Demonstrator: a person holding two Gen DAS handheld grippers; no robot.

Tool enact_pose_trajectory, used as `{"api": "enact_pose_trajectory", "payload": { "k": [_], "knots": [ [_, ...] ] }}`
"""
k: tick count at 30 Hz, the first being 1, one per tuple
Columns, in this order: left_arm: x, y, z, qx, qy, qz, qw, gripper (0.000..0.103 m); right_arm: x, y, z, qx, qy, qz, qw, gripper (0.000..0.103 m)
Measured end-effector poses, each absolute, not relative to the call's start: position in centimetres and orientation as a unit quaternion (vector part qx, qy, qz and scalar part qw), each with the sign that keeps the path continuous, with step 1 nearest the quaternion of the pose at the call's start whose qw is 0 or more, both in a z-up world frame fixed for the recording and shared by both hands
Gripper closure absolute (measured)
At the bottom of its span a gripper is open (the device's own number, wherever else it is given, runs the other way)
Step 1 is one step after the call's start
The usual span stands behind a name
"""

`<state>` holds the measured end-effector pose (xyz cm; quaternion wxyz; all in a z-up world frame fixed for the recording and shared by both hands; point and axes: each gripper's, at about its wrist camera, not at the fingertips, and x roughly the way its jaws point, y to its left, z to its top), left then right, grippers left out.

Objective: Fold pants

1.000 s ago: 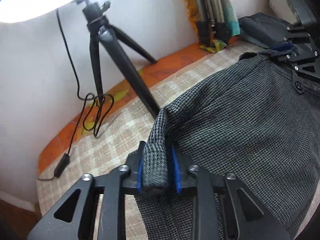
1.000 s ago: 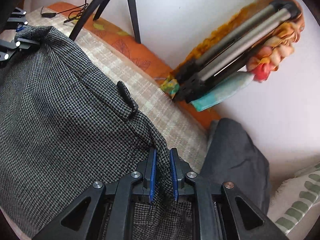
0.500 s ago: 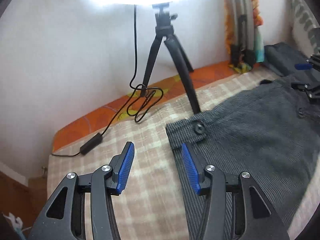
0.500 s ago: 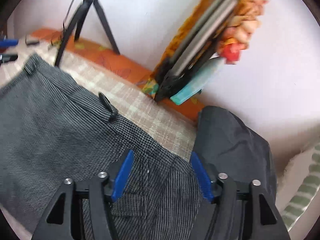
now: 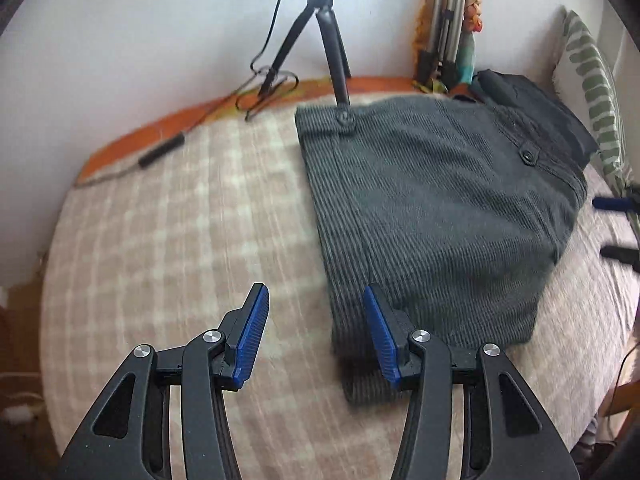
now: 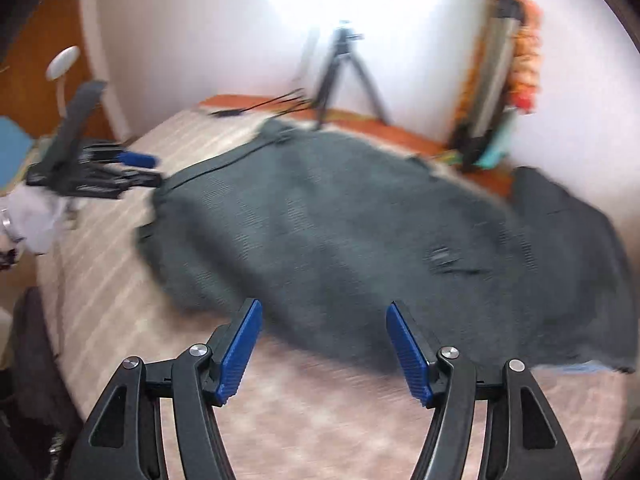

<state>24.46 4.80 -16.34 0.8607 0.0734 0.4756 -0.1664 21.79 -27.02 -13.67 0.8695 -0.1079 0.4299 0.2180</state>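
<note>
Bed (image 5: 168,216) covered by checked beige spread. Grey pants (image 5: 432,208) lying folded flat on it, waistband toward the wall, just beside a tripod (image 5: 324,40) foot. Darker garment (image 5: 532,108) at the far right edge. Left gripper (image 5: 316,332) spread wide, empty, at the near left corner of the pants. Right gripper (image 6: 324,344) spread wide, empty, at the near edge; view blurred.
</note>
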Motion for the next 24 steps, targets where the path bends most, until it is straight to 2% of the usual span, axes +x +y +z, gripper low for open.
{"api": "enact_pose_trajectory", "payload": {
  "k": [8,16,19,20,24],
  "knots": [
    [24.1,5.6,-17.6,0.022,0.489,-0.184,0.853,0.054,18.9,-19.5,-16.6,-0.115,0.438,0.281,0.846,0.040],
    [24.4,5.3,-18.3,0.005,0.497,-0.197,0.845,0.055,19.5,-14.4,-19.3,-0.178,0.443,0.268,0.837,0.059],
    [24.4,5.0,-18.6,0.007,0.502,-0.204,0.841,0.064,20.2,-14.6,-19.6,-0.161,0.451,0.267,0.836,0.064],
    [24.4,5.0,-18.7,0.006,0.503,-0.209,0.839,0.074,20.3,-14.7,-19.6,-0.161,0.451,0.266,0.836,0.066],
    [24.0,4.2,-18.4,0.026,0.495,-0.219,0.841,0.087,20.7,-15.0,-19.8,-0.158,0.458,0.266,0.833,0.085]
  ]
}}
